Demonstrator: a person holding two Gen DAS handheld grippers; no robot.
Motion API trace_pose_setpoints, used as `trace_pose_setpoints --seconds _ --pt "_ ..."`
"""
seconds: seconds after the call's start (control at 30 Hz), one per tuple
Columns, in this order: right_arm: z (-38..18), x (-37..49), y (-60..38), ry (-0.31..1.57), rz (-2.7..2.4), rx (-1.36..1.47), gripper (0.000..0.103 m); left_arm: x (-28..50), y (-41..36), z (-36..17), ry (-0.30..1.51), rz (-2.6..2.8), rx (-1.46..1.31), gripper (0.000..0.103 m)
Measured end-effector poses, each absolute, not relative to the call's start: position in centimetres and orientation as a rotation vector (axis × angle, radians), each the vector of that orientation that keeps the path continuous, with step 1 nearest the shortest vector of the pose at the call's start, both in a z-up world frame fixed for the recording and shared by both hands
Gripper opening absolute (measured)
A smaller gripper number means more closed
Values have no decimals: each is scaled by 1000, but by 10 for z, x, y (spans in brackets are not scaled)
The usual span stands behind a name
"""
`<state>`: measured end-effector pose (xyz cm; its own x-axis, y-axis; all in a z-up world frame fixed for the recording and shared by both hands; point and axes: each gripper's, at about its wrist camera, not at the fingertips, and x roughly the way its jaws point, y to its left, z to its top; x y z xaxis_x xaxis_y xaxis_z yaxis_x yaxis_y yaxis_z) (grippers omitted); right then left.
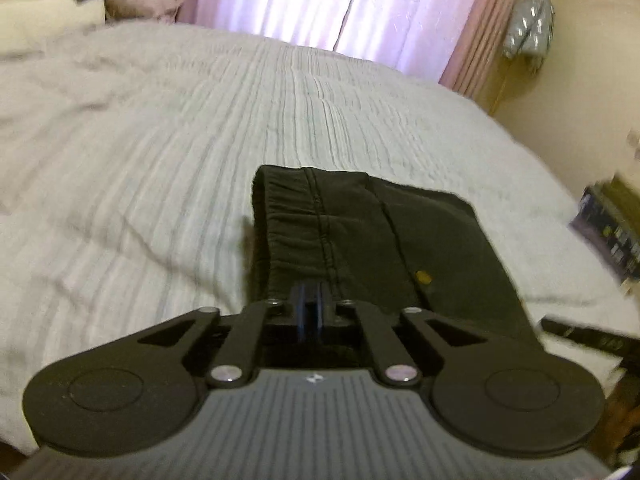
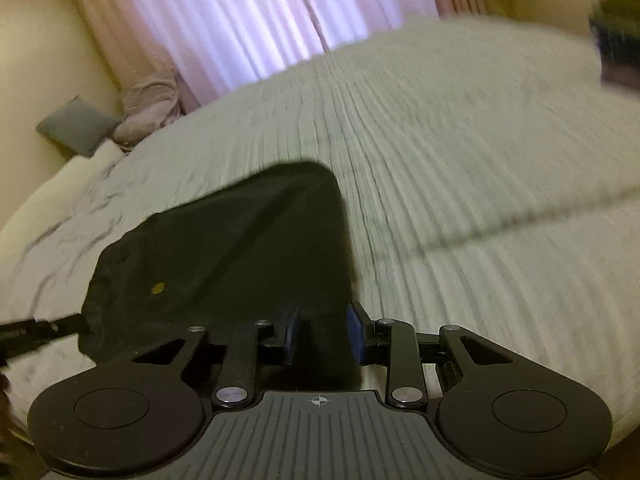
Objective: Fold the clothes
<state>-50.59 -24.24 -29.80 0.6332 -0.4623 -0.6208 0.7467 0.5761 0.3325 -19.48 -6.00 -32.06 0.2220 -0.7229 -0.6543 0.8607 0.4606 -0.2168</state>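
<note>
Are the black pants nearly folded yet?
Partly. The pants already look doubled over on the bed. Both tools grip them now: the left tool is shut near the waistband, the right tool pinches another edge. The final folds are left.

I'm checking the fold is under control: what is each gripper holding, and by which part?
Both hold the black garment: left gripper shut on its near edge by the waistband, right gripper on its near corner.
</note>
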Motion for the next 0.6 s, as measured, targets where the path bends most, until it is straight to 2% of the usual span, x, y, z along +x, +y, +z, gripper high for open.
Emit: trace_pose_setpoints --seconds 0.13,0.6 --pt "-300 -500 -230 560 -743 560 30 -203 -54 -322 784 -1048 253 4" --pt "-282 -513 -196 531 -762 556 30 -223 -22 -299 714 -1098 253 4"
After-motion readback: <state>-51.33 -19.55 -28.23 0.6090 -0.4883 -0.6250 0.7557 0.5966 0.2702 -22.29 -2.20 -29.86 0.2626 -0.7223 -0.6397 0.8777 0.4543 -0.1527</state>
